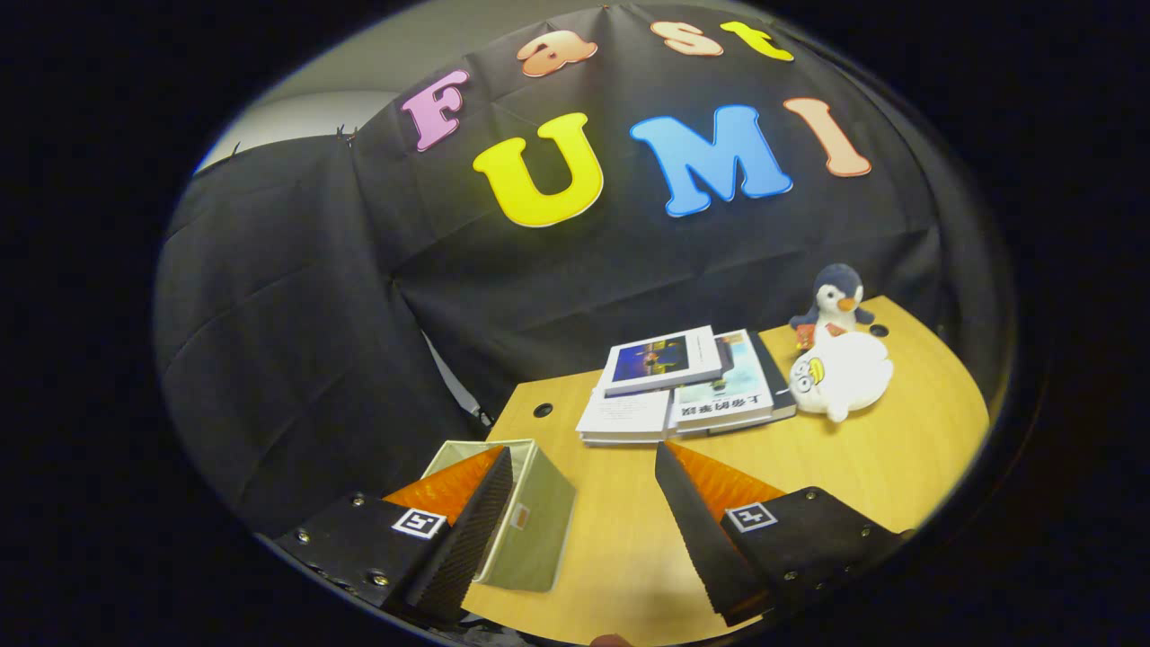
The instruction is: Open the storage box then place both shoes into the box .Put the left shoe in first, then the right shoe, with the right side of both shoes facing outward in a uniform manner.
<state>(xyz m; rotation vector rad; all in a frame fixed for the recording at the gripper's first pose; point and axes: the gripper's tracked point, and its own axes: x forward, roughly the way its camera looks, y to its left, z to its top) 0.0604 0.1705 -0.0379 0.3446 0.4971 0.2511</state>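
One box (526,526) on bench (898,449), by left finger. Books (683,386): three counted in pile beyond fingers, one on top, two under it side by side; maybe one more dark cover at right side, cannot tell. Plush toys: two, one penguin (835,305) and one white toy (844,373), touching each other, just beside pile. Round holes in bench: two, one (543,410) near box, one (879,331) by penguin. One hand-held gripper (584,508), two fingers, spread apart, nothing between them.
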